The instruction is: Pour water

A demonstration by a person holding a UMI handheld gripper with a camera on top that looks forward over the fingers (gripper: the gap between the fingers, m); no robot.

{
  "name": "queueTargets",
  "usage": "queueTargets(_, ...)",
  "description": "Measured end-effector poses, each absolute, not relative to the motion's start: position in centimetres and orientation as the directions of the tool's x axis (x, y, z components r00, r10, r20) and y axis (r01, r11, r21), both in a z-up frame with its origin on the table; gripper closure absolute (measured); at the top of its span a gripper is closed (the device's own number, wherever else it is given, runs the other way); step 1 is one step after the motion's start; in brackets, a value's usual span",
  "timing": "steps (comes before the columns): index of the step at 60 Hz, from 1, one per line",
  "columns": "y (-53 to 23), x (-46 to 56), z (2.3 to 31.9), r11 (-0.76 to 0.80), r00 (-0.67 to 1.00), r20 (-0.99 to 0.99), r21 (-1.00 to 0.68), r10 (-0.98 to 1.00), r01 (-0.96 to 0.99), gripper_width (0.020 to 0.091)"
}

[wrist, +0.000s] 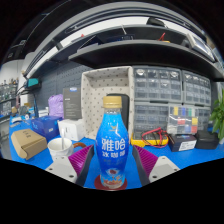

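1. A workshop or lab is showing here: grey small-parts drawer cabinets (170, 88) are lining the wall at one o'clock.
2. Shelving (120, 45) is running overhead at twelve o'clock.
3. Boxes (45, 127) and tools are crowding the blue table (195, 160).

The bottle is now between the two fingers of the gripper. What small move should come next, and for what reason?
Probably close the gripper on the bottle. It stands upright on the blue table between the purple pads, with a gap at each side and its orange cap on. The white cup stands left, so a firm grasp must come before any lifting or pouring.
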State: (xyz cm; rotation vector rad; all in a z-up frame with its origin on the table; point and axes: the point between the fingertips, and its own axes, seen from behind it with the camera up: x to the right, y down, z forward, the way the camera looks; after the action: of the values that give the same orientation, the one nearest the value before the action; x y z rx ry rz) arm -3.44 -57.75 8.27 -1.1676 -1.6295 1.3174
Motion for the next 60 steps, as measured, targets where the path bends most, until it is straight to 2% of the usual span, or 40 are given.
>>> queueTargets(14,-54.3,1.9,8.6,0.000,-0.247,-0.061,-0.971,0.967,0.240,0.0282)
queueTargets(31,-46.0,7.6,9.2,-0.079,0.001,-0.082,-0.957,0.997,0.277,0.0274)
queueTargets(42,-42.2,9.8,10.5,-0.042,0.101,-0.016,-0.964,0.995,0.261,0.0272)
queueTargets(60,-40.4,12.1,12.6,-0.009,0.130,0.022,-0.971,0.991,0.238,0.0273)
